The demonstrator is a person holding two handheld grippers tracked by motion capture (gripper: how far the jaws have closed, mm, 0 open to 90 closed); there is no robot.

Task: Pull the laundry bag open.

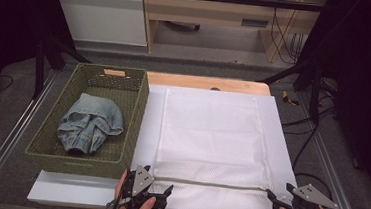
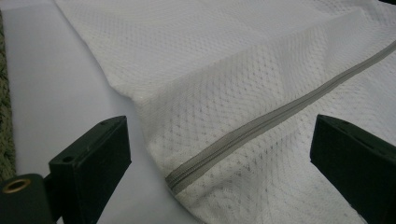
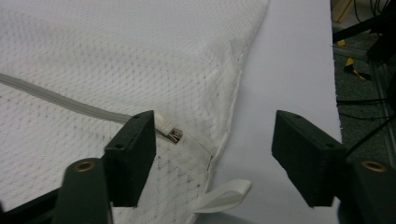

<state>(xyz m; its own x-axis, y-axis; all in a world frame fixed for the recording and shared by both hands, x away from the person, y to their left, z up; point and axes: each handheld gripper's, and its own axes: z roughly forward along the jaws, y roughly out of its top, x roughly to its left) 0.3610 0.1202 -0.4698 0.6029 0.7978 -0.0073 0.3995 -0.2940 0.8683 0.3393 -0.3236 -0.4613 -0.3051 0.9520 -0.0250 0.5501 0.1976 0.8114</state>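
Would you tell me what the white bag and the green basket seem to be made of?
White bag: looks like thin synthetic mesh, matte, with a fine holed weave and a grey zip. Green basket: apparently woven fibre or cord, matte, judging by its ribbed, plaited walls.

The laundry bag (image 1: 214,132) is white mesh cloth, matt and finely dimpled, with a grey woven zipper tape (image 2: 261,123), a small shiny metal zipper pull (image 3: 175,135) and a smooth white fabric loop (image 3: 222,196). It lies on a smooth matt white sheet (image 1: 150,117) over a pale wooden worktop (image 1: 200,82). The basket (image 1: 137,116) is rough olive wicker holding faded blue denim (image 1: 92,122). The gripper pads (image 2: 93,158) look matt black, faintly grainy.
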